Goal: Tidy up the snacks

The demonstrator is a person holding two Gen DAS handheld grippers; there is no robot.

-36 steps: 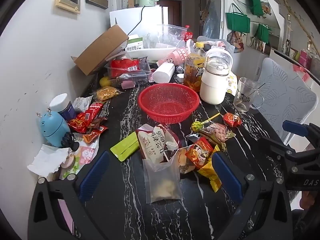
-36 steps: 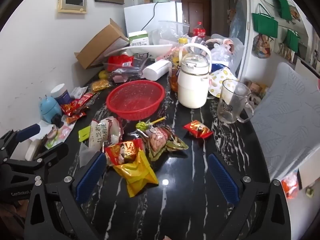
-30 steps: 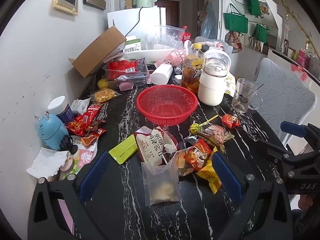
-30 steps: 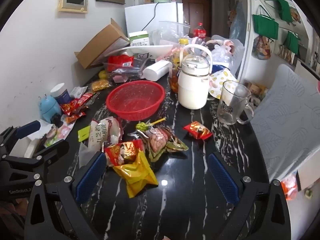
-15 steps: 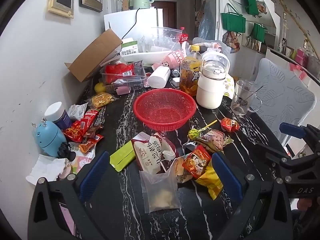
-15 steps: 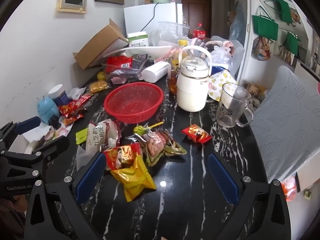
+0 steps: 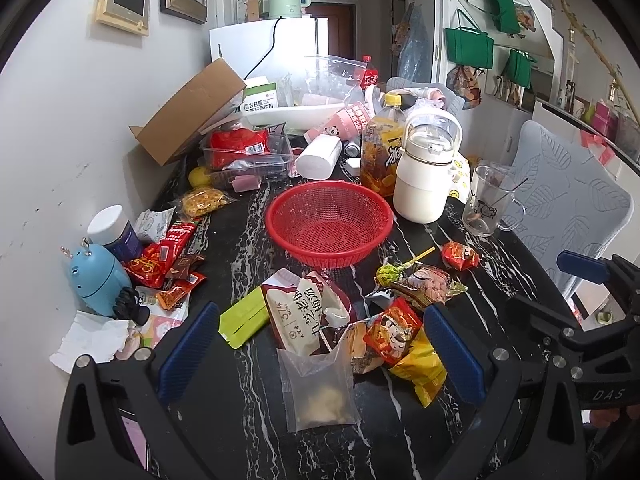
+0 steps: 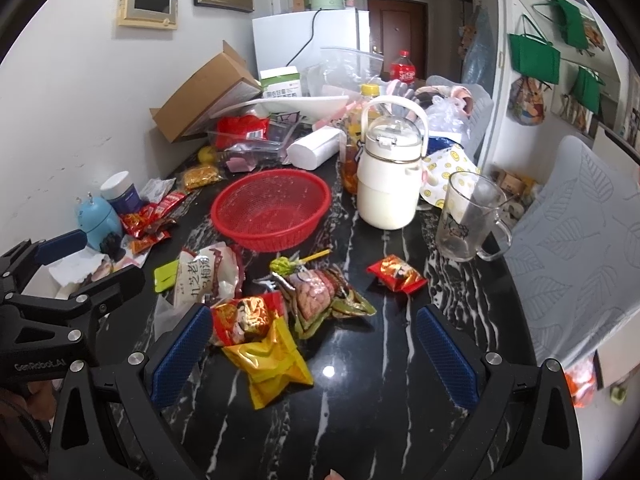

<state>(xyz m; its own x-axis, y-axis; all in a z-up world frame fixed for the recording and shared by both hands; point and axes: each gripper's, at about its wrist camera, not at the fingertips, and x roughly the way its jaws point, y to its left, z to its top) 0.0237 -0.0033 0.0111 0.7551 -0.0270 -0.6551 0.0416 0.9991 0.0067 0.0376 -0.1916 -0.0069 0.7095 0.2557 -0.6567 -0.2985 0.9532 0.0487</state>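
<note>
An empty red basket (image 7: 328,222) (image 8: 272,210) stands mid-table. In front of it lie loose snacks: a white plum packet (image 7: 298,314) (image 8: 204,276), a clear bag (image 7: 318,390), a red packet (image 7: 394,334) (image 8: 240,318) on a yellow packet (image 7: 420,368) (image 8: 270,360), a lollipop (image 7: 386,274) (image 8: 284,266), a meat snack (image 7: 426,286) (image 8: 316,290) and a small red packet (image 7: 460,256) (image 8: 396,274). My left gripper (image 7: 320,346) is open and empty above the clear bag. My right gripper (image 8: 314,358) is open and empty above the table front.
More red snack packets (image 7: 164,252) lie by the wall with a blue toy (image 7: 98,280) and a jar (image 7: 114,230). A white jug (image 7: 426,172), a drink bottle (image 7: 380,152), a glass mug (image 7: 486,204), a cardboard box (image 7: 188,114) and plastic containers crowd the back. A grey chair (image 8: 572,232) stands right.
Both grippers have drawn back and risen a little, so the table objects sit slightly farther away. Nothing on the table has moved; both stay open.
</note>
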